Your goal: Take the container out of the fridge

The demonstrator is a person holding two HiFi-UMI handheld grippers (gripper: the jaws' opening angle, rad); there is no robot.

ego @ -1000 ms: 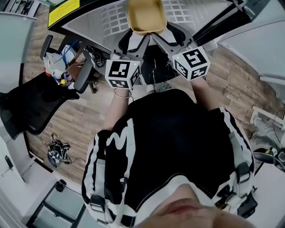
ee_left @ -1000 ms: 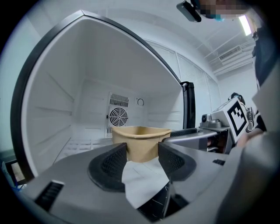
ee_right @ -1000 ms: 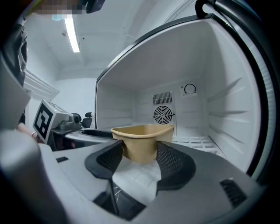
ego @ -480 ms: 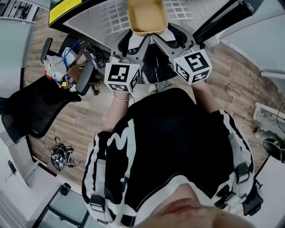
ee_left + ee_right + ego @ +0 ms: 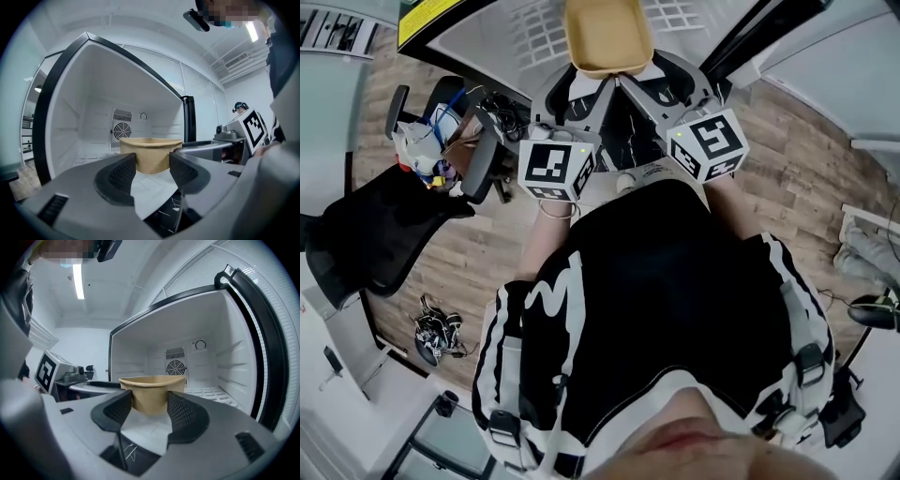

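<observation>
A tan open-top container [image 5: 607, 36] hangs at the mouth of the open white fridge [image 5: 530, 42], above its white floor. My left gripper [image 5: 592, 81] and right gripper [image 5: 630, 81] come together on its near side, one at each near corner, both shut on it. In the left gripper view the container [image 5: 151, 149] sits between the dark ribbed pads of the left gripper [image 5: 153, 169]. The right gripper view shows the same: the container [image 5: 152, 390] fills the gap of the right gripper [image 5: 149, 408]. Its base is hidden behind the jaws.
The fridge's back wall carries a round fan vent [image 5: 122, 130] and ribbed side walls [image 5: 234, 357]. A black door seal [image 5: 44, 108] frames the opening. On the wooden floor stand a black office chair [image 5: 366, 225], a chair with bags [image 5: 441, 141] and a cable bundle [image 5: 431, 330].
Both grippers have drawn back a little toward the person's body, and the container has come with them. The head camera has shifted slightly.
</observation>
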